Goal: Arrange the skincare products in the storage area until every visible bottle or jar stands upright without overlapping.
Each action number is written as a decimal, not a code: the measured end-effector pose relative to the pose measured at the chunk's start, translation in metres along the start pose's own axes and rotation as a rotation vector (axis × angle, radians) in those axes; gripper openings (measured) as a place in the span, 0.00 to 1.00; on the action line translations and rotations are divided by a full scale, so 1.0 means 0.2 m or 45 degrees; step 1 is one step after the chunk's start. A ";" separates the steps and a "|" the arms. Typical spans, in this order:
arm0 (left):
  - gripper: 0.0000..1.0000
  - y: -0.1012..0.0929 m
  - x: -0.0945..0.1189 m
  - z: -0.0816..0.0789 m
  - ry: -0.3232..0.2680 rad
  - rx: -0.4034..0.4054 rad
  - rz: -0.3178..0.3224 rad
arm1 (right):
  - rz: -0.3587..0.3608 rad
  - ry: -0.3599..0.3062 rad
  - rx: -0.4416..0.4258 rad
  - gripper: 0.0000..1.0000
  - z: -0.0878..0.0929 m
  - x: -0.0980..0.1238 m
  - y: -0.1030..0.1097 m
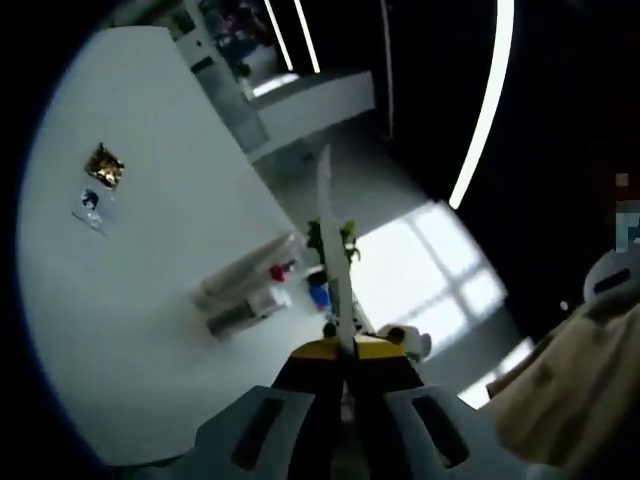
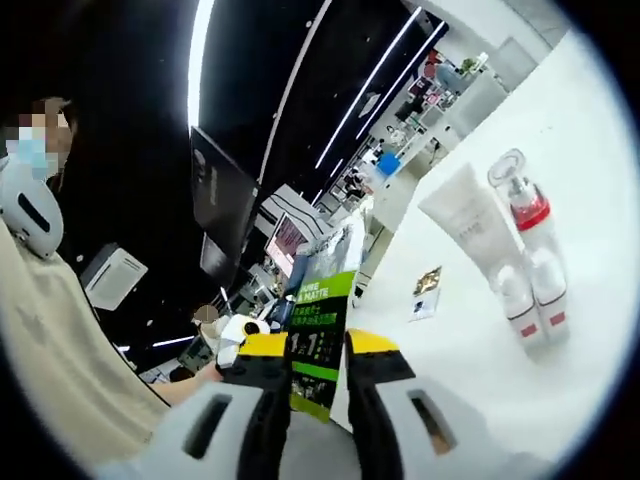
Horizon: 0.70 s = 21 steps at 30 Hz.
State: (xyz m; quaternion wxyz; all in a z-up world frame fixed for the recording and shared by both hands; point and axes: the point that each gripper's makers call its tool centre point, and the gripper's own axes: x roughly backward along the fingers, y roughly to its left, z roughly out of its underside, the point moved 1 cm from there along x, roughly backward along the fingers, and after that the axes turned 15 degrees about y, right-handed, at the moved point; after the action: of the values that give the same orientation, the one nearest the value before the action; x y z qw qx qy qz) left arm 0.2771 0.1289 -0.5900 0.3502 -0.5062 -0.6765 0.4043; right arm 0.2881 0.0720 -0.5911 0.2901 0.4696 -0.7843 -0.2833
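The right hand-held gripper [image 2: 318,372] clenches a green sachet [image 2: 322,340]; the left hand-held gripper [image 1: 345,365] pinches its edge. The bottles [image 2: 530,270] lie far right on the desk [image 2: 600,130], long axes pointing away.

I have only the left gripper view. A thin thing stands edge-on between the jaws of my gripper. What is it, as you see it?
Observer: In the right gripper view it faces the camera. It is a flat packet, black and green, with printed letters.
Operator: Near the tube everything is blurred for me. What is there?
Observer: Three bottles are next to the tube: one bottle with a red collar and a clear cap, and two small white bottles with red bands, side by side.
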 end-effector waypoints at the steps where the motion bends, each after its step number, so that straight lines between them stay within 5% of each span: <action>1: 0.00 0.01 0.00 0.00 0.003 0.003 -0.004 | 0.002 -0.001 0.000 0.25 0.00 0.00 -0.01; 21: 0.00 0.19 0.00 0.04 0.005 0.129 -0.098 | 0.171 0.044 0.050 0.64 0.02 0.03 -0.15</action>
State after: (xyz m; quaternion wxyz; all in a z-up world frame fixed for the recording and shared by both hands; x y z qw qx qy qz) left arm 0.2858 0.1342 -0.6280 0.3918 -0.4623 -0.6736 0.4231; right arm 0.2988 0.0556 -0.6142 0.3126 0.4264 -0.8142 -0.2397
